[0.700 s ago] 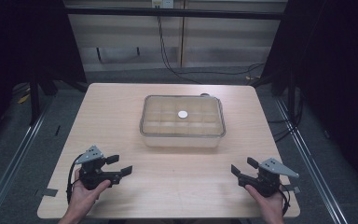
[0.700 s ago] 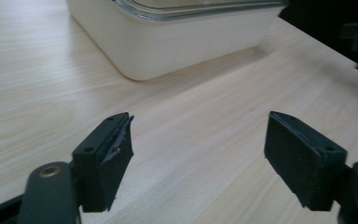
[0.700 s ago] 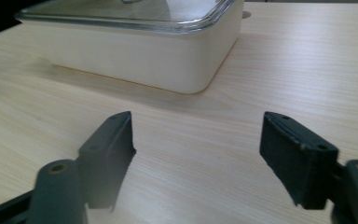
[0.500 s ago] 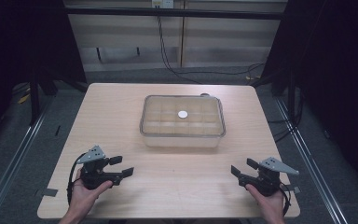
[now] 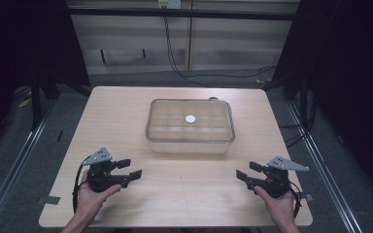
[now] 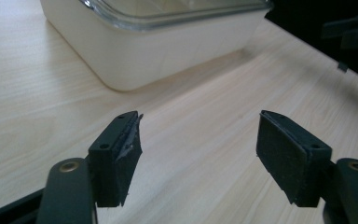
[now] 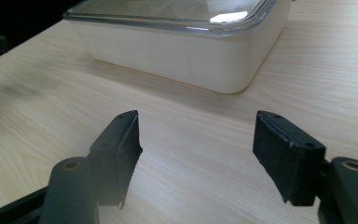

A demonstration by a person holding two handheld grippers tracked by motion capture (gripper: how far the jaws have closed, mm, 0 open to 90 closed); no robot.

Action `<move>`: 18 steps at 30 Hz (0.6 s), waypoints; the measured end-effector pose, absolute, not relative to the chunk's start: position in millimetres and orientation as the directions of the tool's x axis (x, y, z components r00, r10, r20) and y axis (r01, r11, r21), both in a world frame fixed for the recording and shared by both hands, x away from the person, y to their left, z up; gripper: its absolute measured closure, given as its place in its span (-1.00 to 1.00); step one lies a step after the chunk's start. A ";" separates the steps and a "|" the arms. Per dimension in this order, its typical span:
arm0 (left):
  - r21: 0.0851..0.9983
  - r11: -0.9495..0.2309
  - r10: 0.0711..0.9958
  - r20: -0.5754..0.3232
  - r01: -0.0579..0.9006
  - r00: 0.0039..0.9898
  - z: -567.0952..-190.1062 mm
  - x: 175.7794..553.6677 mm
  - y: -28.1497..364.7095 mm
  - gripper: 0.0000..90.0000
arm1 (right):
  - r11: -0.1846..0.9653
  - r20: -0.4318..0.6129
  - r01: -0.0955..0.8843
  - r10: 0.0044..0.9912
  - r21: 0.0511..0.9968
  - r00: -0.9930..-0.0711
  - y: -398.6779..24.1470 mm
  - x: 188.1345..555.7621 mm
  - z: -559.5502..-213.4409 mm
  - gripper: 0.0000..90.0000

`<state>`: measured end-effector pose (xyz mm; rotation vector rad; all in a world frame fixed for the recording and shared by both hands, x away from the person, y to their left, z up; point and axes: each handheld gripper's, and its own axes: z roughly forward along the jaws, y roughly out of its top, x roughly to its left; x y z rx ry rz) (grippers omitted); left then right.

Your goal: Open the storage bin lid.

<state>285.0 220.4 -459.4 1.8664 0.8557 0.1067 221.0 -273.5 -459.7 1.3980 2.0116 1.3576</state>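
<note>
Grippers, our left gripper point(image 5: 128, 171) and right gripper point(image 5: 245, 175), gape wide and empty; the rectangular translucent lidded plastic box point(image 5: 190, 126) lies ahead between them, long axis crosswise, neither nearer.

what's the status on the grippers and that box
Left gripper open, empty, near table edge. Right gripper open, empty. Lidded container mid-table, untouched. Bare table between, nothing in the way.

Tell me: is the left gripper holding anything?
No. The left gripper is open, its fingers apart over bare table.
</note>
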 end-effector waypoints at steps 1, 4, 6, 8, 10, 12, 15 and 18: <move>0.839 -0.214 0.600 -0.292 0.501 0.745 -458.6 286.3 220.2 -0.29 | 0.060 0.227 0.533 0.861 0.844 -0.456 -273.8 222.4 -458.4 -0.34; 0.833 -0.225 0.602 -0.290 0.506 0.744 -455.7 290.0 218.7 -0.27 | 0.050 0.234 0.532 0.861 0.845 -0.451 -275.7 229.3 -455.0 -0.37; 0.835 -0.208 0.605 -0.299 0.509 0.738 -449.4 292.9 217.1 -0.23 | 0.067 0.218 0.537 0.867 0.841 -0.449 -275.8 234.4 -450.4 -0.37; 0.838 -0.199 0.606 -0.303 0.509 0.736 -447.8 294.0 217.0 -0.23 | 0.070 0.212 0.536 0.869 0.842 -0.447 -275.7 237.2 -447.8 -0.36; 0.831 -0.205 0.612 -0.304 0.517 0.730 -444.5 298.3 216.7 -0.24 | 0.075 0.199 0.534 0.877 0.842 -0.437 -275.6 246.2 -438.3 -0.28; 0.819 -0.181 0.616 -0.337 0.544 0.712 -443.1 308.0 216.1 -0.22 | 0.072 0.193 0.520 0.879 0.851 -0.437 -275.1 253.4 -431.5 -0.28; 0.816 -0.210 0.625 -0.313 0.539 0.715 -442.4 313.6 214.3 -0.23 | 0.074 0.206 0.524 0.865 0.849 -0.457 -273.6 265.8 -423.3 -0.28; 0.828 -0.230 0.625 -0.277 0.511 0.729 -437.1 316.2 215.3 -0.21 | 0.076 0.209 0.519 0.858 0.851 -0.469 -271.6 275.9 -417.7 -0.29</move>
